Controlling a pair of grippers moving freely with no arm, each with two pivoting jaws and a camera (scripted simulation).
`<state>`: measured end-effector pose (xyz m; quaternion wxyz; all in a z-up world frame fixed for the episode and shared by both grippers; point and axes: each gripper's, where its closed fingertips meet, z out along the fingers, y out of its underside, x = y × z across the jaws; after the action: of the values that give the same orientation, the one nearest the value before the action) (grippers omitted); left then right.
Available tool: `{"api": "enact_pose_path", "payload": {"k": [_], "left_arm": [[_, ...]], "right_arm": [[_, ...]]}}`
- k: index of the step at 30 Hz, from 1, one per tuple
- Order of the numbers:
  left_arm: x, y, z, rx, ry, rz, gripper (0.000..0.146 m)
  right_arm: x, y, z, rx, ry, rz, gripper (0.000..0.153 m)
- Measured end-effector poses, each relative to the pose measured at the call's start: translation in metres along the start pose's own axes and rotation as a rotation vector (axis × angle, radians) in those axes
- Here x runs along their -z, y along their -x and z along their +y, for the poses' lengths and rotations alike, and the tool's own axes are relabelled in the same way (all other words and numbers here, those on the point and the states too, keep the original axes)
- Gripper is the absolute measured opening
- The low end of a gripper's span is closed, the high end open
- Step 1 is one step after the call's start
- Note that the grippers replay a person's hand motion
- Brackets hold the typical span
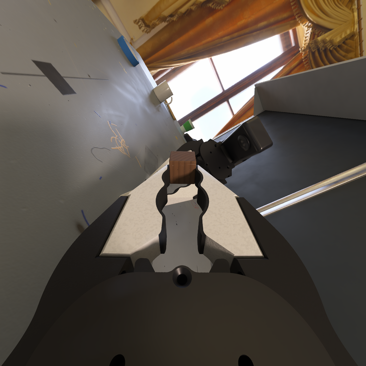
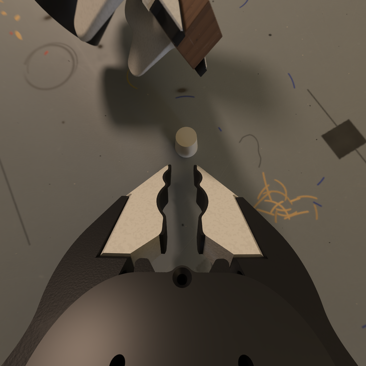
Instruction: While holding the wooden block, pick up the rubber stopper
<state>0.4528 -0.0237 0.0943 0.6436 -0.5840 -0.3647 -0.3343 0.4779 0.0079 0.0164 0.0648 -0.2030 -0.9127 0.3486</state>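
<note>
Our left gripper (image 1: 182,170) pinches a wooden block (image 1: 182,168) at its fingertips, with the view tipped steeply sideways.

We see the brown block clamped between the two dark inner pads, its grain running along the near face, held clear of the grey table (image 1: 59,138) that fills the left of the frame. Just behind the block, right of centre, sits the other gripper (image 1: 227,152), dark and boxy. Along the table's far edge, from upper left down toward centre, we find a blue tape roll (image 1: 127,50), a white mug (image 1: 162,91) and a green-and-white cup (image 1: 187,125). Orange and blue scribbles mark the tabletop. A bright window (image 1: 227,79) with golden curtains (image 1: 217,25) fills the upper right.
</note>
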Motion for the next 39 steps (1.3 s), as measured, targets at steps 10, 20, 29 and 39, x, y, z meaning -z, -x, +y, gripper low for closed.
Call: {"api": "enact_pose_path", "payload": {"k": [10, 20, 29, 39], "left_arm": [[0.000, 0.000, 0.000, 0.000, -0.001, 0.002, 0.024], [0.001, -0.001, -0.001, 0.003, -0.007, 0.005, 0.024], [0.003, -0.002, -0.005, 0.012, -0.031, 0.019, 0.024], [0.005, -0.003, -0.008, 0.018, -0.049, 0.032, 0.024]], "right_arm": [[-0.006, -0.013, -0.002, -0.009, 0.029, 0.043, 0.022], [-0.010, -0.015, 0.000, -0.046, 0.080, 0.102, 0.028], [-0.002, -0.013, -0.001, -0.098, 0.096, 0.069, 0.027], [-0.020, -0.002, -0.012, -0.090, 0.041, -0.023, 0.026]]}}
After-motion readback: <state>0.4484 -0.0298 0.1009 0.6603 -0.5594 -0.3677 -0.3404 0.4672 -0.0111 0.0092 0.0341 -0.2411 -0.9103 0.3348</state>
